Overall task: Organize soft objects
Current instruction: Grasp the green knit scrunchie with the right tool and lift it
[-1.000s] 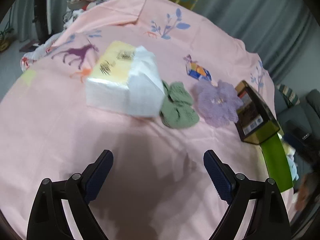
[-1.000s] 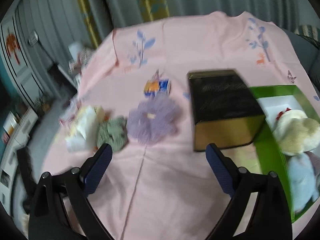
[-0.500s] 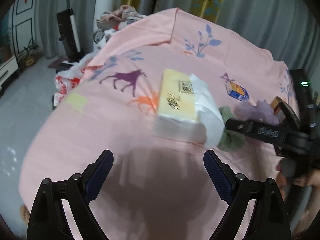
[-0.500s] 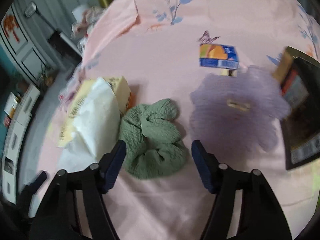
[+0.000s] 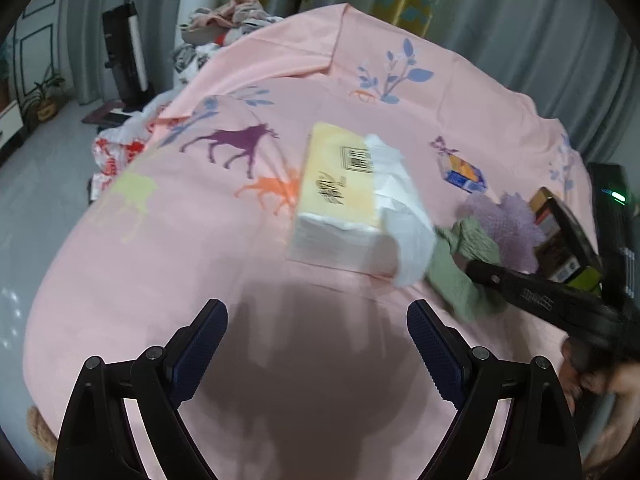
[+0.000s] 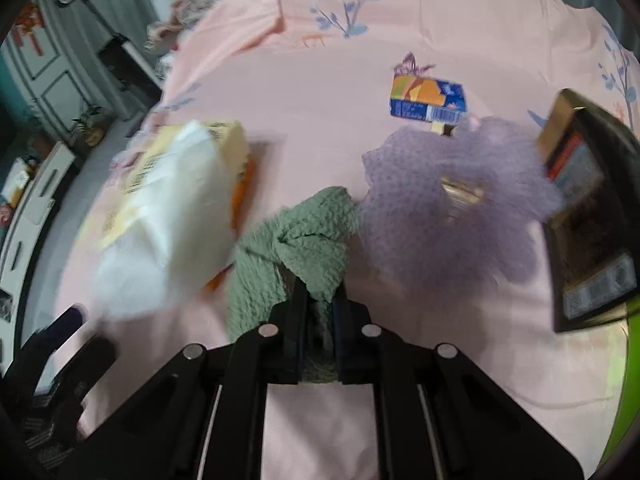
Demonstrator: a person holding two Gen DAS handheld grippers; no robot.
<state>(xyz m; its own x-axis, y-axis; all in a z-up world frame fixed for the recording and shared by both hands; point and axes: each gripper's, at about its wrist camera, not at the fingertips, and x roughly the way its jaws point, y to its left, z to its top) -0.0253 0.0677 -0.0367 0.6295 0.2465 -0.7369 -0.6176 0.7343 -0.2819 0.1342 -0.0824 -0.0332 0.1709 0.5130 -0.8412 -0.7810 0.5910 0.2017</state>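
Green scrunchie (image 6: 292,248) pinched between right gripper (image 6: 318,304) fingers; left gripper (image 5: 316,336) fingers wide, empty.

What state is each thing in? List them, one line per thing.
Right gripper: shut on the green scrunchie.
Left gripper: open, holding nothing.
Green scrunchie: pinched, bunched up on the sheet.
Purple scrunchie: lying flat, untouched.
Tissue pack: opened, a tissue sticking out.
Dark box: lying tilted beside the purple scrunchie.
Small carton: lying flat.

Grey curtains (image 5: 500,20); grey floor (image 5: 36,184); panelled cabinet (image 6: 44,68)
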